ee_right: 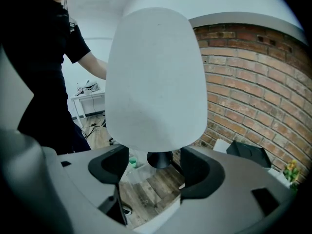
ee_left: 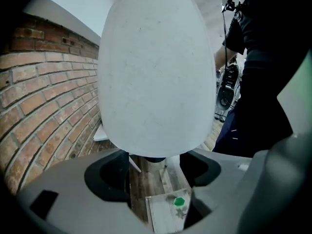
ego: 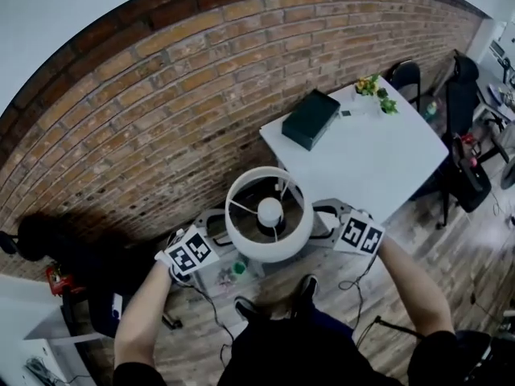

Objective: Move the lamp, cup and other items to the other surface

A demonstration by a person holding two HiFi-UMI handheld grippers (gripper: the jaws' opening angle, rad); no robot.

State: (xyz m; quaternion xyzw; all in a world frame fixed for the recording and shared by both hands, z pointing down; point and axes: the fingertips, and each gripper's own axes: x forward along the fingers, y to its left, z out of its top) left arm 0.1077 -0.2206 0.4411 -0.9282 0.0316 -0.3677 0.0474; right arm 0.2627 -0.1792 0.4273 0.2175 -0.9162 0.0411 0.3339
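While the lamp (ego: pixel 269 213) is hanging in mid-air over the wood floor (ego: pixel 451 248), just short of the white table (ego: pixel 378 159), the left gripper (ego: pixel 211 230) and right gripper (ego: pixel 326 219) are bracing its white shade from opposite sides. Both sets of jaws are standing wide apart against the shade, not clamping round it. A black box (ego: pixel 311 119) and a small plant (ego: pixel 376 91) are sitting at the table's far side.

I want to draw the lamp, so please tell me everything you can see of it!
The lamp has a round white shade, open on top, with thin spokes and a white bulb in the middle. A dark socket shows underneath. It is upright, up in the air over the wooden floor, near the white table. The left gripper and right gripper, jaws wide apart, flank the shade's lower edge. Its foot is hidden.
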